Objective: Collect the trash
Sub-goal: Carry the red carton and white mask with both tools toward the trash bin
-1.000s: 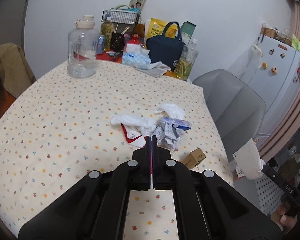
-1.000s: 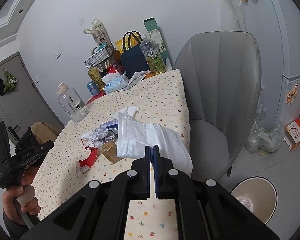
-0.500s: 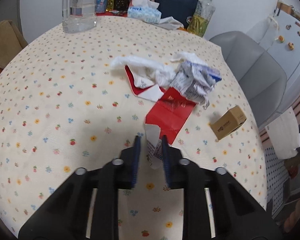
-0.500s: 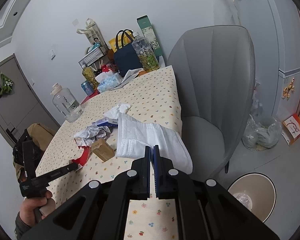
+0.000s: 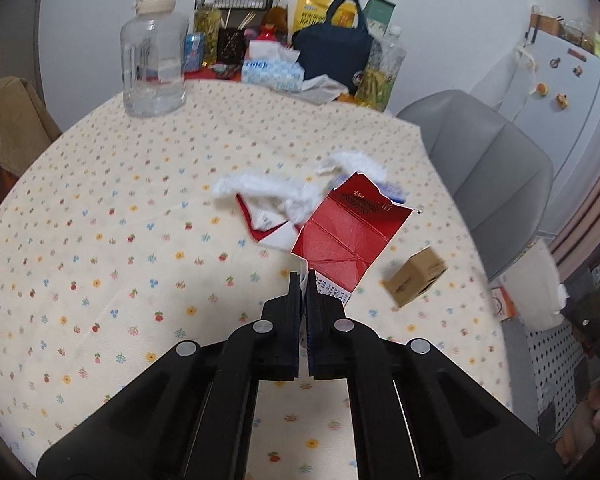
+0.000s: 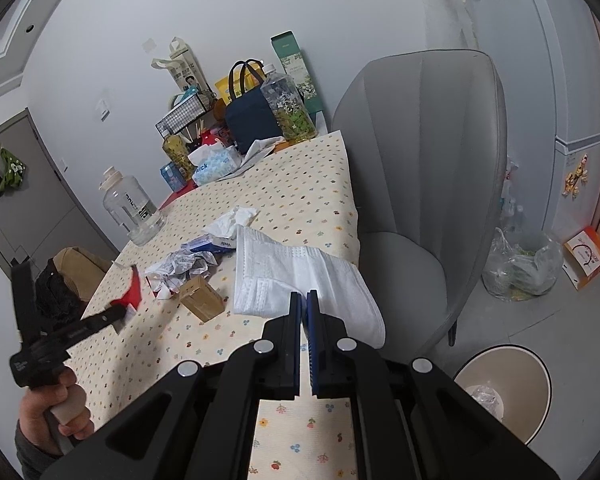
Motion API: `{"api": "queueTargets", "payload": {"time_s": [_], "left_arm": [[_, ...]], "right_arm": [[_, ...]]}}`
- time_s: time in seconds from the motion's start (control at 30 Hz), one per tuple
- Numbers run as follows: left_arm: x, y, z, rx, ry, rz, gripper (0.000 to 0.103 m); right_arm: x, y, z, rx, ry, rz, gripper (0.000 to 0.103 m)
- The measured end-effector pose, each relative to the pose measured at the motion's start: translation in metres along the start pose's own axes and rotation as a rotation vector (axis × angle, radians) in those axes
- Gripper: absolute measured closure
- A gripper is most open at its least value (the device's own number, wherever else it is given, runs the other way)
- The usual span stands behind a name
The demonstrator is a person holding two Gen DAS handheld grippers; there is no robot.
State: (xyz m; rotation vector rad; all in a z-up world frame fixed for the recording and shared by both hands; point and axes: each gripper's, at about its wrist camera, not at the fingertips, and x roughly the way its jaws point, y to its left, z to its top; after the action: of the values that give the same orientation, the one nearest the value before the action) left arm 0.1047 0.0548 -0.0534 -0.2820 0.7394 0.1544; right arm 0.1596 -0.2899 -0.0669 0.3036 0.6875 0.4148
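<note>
My left gripper [image 5: 303,280] is shut on a torn red carton wrapper [image 5: 348,232] and holds it raised above the flowered tablecloth [image 5: 120,240]. Behind it lie white tissues [image 5: 260,192] and another red-and-white wrapper [image 5: 268,228]; a small brown cardboard box [image 5: 414,282] sits to the right. My right gripper [image 6: 304,296] is shut on a white face mask [image 6: 296,276], held over the table's right edge. In the right wrist view the left gripper [image 6: 116,314] shows at the left with the red wrapper [image 6: 132,292], beside crumpled paper [image 6: 184,266] and the brown box [image 6: 202,298].
A beige trash bin [image 6: 508,392] stands on the floor at lower right, a grey chair [image 6: 420,160] beside the table. A water jug [image 5: 154,76], tissue box [image 5: 272,72], navy bag [image 5: 332,60] and bottle [image 5: 380,72] line the table's far edge. A plastic bag [image 6: 520,264] lies on the floor.
My left gripper dropped to the red wrapper with its jaws open, closed on it, and lifted it off the table. My right gripper kept holding the mask, nearly still.
</note>
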Motion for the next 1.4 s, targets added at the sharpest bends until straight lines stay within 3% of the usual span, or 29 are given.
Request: {"api": "queueTargets", "payload": {"time_s": [0.23,0.67,1.4], "left_arm": [[-0.016,-0.040,0.010,0.069,-0.032,-0.053,0.100],[0.000,-0.135,-0.008,0.213,0.019,-0.178,0.100],[0.060,-0.262,-0.055,0.408,0.183,-0.233,0.100]], "right_arm": [[-0.014,-0.026,-0.002,0.033,-0.020,-0.024,0.099],[-0.028,-0.102,-0.022,0.112,0.005,-0.154,0.099],[-0.020,-0.219,-0.072,0.297,0.088,-0.254,0.099]]}}
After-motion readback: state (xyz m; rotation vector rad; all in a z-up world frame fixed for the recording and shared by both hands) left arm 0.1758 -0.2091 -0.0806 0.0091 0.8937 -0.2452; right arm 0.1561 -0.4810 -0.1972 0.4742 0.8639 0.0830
